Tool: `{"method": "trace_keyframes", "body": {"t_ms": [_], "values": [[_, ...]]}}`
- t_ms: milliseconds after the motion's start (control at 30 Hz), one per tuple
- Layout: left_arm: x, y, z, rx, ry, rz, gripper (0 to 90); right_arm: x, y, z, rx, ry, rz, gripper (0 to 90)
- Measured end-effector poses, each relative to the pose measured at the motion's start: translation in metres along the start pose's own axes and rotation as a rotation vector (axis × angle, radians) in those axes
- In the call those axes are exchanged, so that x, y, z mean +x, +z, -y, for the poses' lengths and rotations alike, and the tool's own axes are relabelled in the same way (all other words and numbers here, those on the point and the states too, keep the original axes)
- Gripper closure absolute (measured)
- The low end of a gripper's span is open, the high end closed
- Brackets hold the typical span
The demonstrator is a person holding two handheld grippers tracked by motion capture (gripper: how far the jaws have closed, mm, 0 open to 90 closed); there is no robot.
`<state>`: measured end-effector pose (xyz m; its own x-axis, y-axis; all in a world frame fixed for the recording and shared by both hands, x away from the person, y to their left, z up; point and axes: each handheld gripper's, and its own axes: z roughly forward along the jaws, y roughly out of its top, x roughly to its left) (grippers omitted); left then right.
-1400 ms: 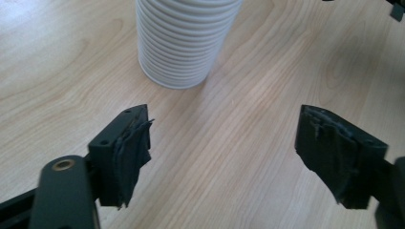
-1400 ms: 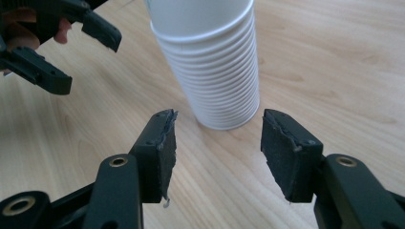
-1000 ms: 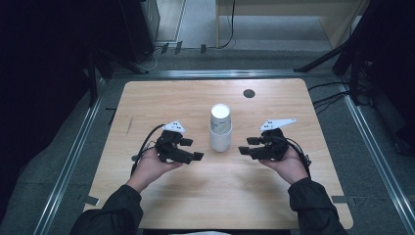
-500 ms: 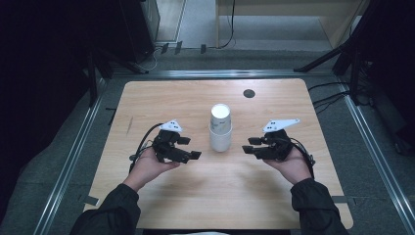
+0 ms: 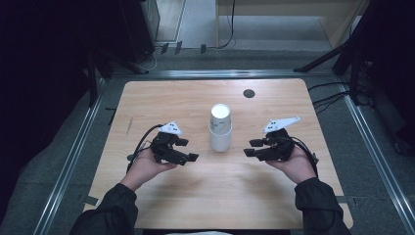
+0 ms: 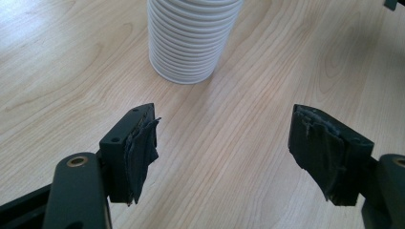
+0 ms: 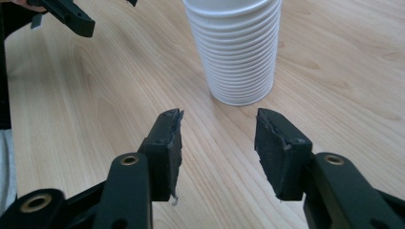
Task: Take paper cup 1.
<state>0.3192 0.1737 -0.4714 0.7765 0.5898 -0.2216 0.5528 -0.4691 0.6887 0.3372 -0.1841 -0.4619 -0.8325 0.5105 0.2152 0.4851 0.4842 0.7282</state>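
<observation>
Since a second ago my left hand-held gripper (image 5: 192,150) has narrowed, empty like the right (image 5: 248,148); upright cup stack (image 5: 220,128) stands between them, equally near.

We see one change, and it is in the left gripper (image 5: 190,150): its jaws stand closer together than a second ago, having just been closing step by step. They do not meet, and bare table (image 6: 224,157) shows in the gap, with nothing between the pads. The stack of paper cups (image 6: 188,38) sits beyond the gap toward 12 o'clock, apart from both pads. In the high view that gripper's tips also sit a shade further toward 9 o'clock
</observation>
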Motion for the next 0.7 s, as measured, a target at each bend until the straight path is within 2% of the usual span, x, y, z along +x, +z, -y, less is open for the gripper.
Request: {"method": "trace_keyframes", "body": {"t_ms": [67, 167, 267, 400, 533, 633, 700], "values": [[0.001, 0.002, 0.000, 0.000, -0.014, 0.020, 25.1, 0.000, -0.003, -0.003, -0.008, -0.024, 0.013, 48.6], [0.001, 0.002, 0.000, 0.001, -0.002, 0.013, 25.1, -0.002, -0.006, -0.008, -0.002, -0.027, 0.013, 46.7], [0.002, 0.003, 0.001, 0.020, 0.006, 0.006, 25.1, -0.003, -0.007, -0.015, 0.025, -0.063, 0.030, 45.0], [0.001, 0.004, 0.001, 0.020, 0.017, 0.005, 25.1, -0.008, -0.011, -0.026, 0.034, -0.064, 0.021, 43.0], [0.000, 0.003, 0.002, 0.018, 0.053, 0.004, 25.1, -0.012, -0.013, -0.040, 0.042, -0.085, 0.015, 41.4], [0.000, 0.003, 0.001, 0.022, 0.054, 0.004, 25.1, -0.014, -0.012, -0.051, 0.033, -0.106, -0.012, 39.9], [0.000, 0.003, 0.001, 0.026, 0.052, 0.011, 25.1, -0.015, -0.010, -0.058, 0.040, -0.123, -0.012, 38.8]]}}
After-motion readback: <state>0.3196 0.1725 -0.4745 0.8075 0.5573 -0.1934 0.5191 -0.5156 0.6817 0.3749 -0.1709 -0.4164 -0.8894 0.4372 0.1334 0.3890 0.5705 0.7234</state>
